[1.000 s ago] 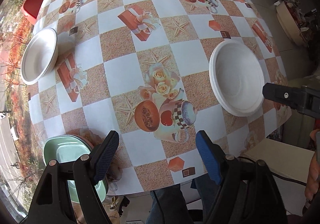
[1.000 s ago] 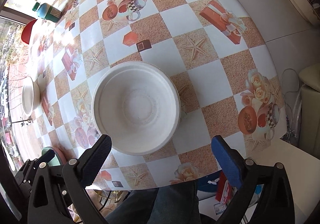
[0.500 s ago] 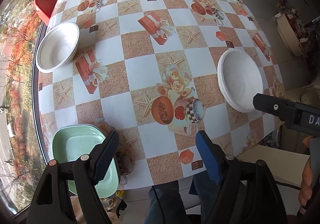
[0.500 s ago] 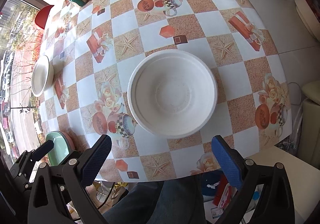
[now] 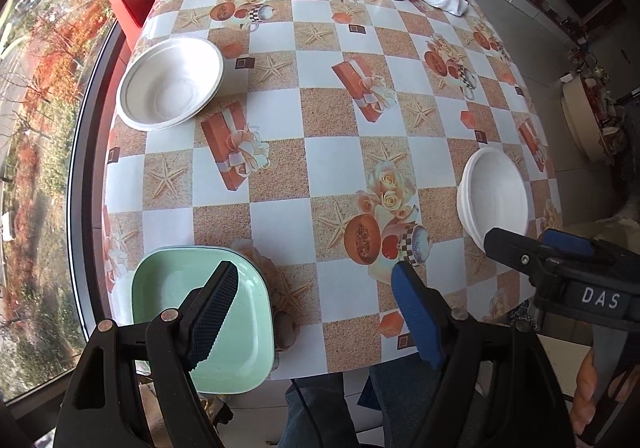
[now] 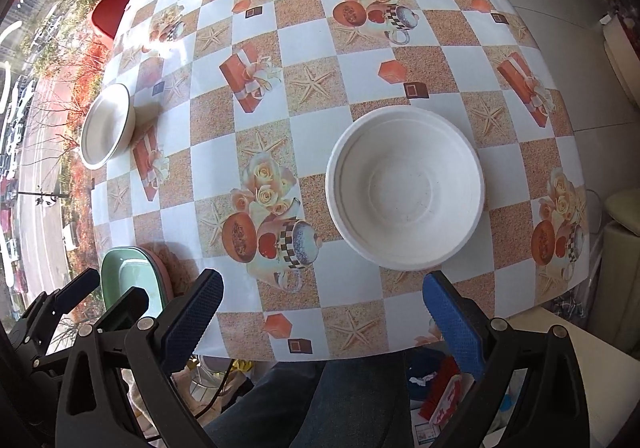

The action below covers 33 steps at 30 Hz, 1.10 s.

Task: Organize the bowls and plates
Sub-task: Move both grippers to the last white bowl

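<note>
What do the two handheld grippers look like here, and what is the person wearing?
Both the left gripper and the right gripper have black triangular frames with silver rivets and textured blue pads. The right one carries white "DAS" lettering. The person wears blue jeans.

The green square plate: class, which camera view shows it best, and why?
The left wrist view. There the green square plate lies nearly whole at the table's near corner, only partly crossed by a gripper finger. The right wrist view shows just a foreshortened sliver at the edge.
</note>
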### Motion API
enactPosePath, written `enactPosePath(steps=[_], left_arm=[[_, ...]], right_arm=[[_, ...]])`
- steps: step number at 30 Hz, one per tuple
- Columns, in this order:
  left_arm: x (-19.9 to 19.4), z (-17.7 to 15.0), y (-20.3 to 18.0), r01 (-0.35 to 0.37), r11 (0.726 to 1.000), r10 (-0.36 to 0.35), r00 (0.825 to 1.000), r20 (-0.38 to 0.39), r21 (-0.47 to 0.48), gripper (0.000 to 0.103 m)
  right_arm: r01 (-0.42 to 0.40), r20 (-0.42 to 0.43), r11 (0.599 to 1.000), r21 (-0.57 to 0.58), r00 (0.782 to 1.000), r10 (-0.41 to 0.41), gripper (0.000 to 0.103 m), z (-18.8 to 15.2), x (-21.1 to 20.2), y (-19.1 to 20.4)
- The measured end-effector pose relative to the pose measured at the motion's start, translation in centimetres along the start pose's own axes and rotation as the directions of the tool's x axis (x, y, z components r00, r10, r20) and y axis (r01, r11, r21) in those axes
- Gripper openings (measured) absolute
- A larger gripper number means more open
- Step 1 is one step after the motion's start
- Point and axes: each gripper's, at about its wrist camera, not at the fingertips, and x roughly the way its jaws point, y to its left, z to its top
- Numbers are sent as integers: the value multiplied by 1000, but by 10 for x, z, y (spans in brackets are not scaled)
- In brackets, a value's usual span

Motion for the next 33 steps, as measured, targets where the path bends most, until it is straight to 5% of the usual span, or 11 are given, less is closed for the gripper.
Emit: enactPosePath(steps=[8, 20, 33], left_arm=[[-8, 36, 57, -66, 983, 72, 997, 31, -172, 82], [34, 103, 170, -219, 868, 224, 974, -43, -445, 82], [99, 151, 201, -345, 852, 325, 938, -120, -394, 82]], right_arm=[[4, -16, 987, -159, 1000, -6, 101, 43, 9, 55], [-4, -57, 914, -405, 998, -21, 101, 134, 55, 173], [-67, -121, 902, -427, 993, 16, 100, 192, 128, 245]])
